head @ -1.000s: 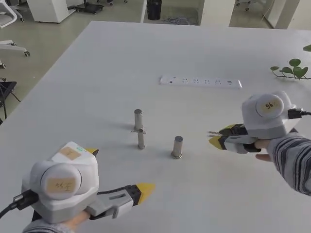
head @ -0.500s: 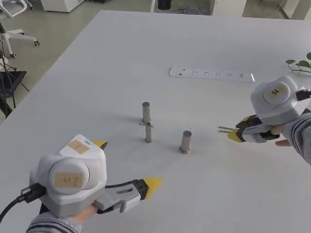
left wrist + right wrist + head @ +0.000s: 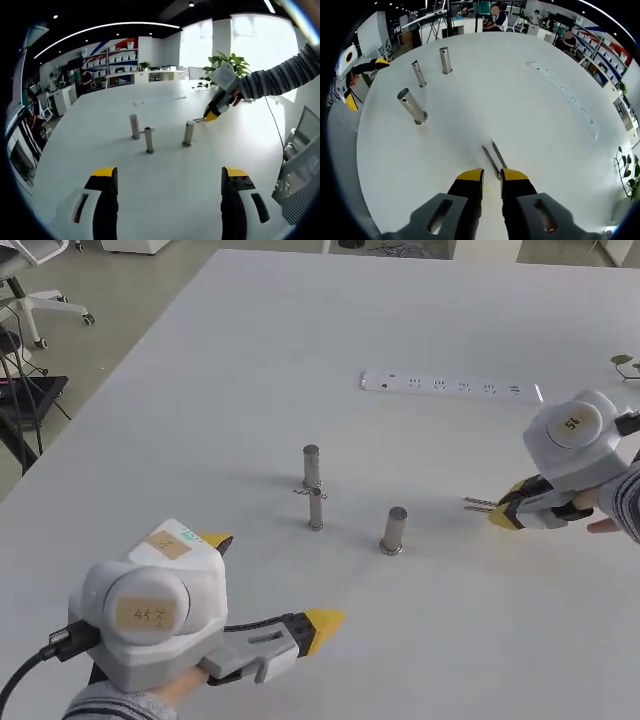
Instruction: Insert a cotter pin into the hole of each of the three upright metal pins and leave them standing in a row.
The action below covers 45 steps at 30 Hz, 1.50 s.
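Apparently only one metal pin is wearing a cotter. Right claw is pinching a cotter pin; left claw is gaping empty.

Head view is looking down on the table | left gripper view is facing low across it | right gripper view is facing leftward | all are sharing the metal pins.

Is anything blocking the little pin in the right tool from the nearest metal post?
Nothing visible: bare table lies between the cotter pin in the right hand-held gripper and the nearest upright metal pin.
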Motion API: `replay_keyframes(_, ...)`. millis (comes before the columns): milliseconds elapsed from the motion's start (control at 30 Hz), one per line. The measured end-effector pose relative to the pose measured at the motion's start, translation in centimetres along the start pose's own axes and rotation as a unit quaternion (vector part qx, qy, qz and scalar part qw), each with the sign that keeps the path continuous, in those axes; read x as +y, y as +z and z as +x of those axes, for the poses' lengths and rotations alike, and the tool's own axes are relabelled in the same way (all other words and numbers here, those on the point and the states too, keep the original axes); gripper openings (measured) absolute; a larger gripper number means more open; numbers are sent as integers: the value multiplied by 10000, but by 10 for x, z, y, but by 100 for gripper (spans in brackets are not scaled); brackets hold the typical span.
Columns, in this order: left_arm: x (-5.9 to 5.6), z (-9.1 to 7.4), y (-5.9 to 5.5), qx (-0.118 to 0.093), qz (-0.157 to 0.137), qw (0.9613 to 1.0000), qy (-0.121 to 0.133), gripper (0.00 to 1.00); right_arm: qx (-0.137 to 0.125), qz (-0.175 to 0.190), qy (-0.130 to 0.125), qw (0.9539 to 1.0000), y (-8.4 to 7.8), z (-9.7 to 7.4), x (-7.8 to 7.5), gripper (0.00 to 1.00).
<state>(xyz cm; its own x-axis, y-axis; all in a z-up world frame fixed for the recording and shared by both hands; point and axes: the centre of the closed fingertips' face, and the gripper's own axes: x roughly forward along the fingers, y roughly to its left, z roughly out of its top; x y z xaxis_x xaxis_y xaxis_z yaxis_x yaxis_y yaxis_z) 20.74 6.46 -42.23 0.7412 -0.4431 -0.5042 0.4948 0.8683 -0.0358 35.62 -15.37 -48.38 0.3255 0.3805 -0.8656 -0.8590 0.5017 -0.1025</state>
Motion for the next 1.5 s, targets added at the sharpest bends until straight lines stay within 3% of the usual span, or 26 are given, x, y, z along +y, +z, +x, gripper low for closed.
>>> replay_keyframes(500, 5, 1, 5, -8, 63, 10000, -52, 80, 305, -138, 227, 9992, -4, 4, 1, 0)
replay_keyframes(933, 3, -1, 6, -15, 77, 9999, -89, 76, 255, -337, 56, 9991, -5, 2, -1, 0)
replay_keyframes(1167, 2, -2, 8, -4, 165, 9998, -107, 73, -33, -213, -66, 9997, 1, -9, 1, 0)
replay_keyframes(1333, 2, -4, 12, -70, 132, 9998, -154, 69, -260, -330, -108, 9991, 8, -21, 11, 0)
replay_keyframes(1367, 1, -4, 13, -75, 147, 9997, -182, 68, -503, -444, -113, 9977, 16, -24, 14, 0)
replay_keyframes(1500, -8, -4, 16, -64, 231, 9988, -417, 60, -707, -581, -130, 9957, 26, -34, 27, 0)
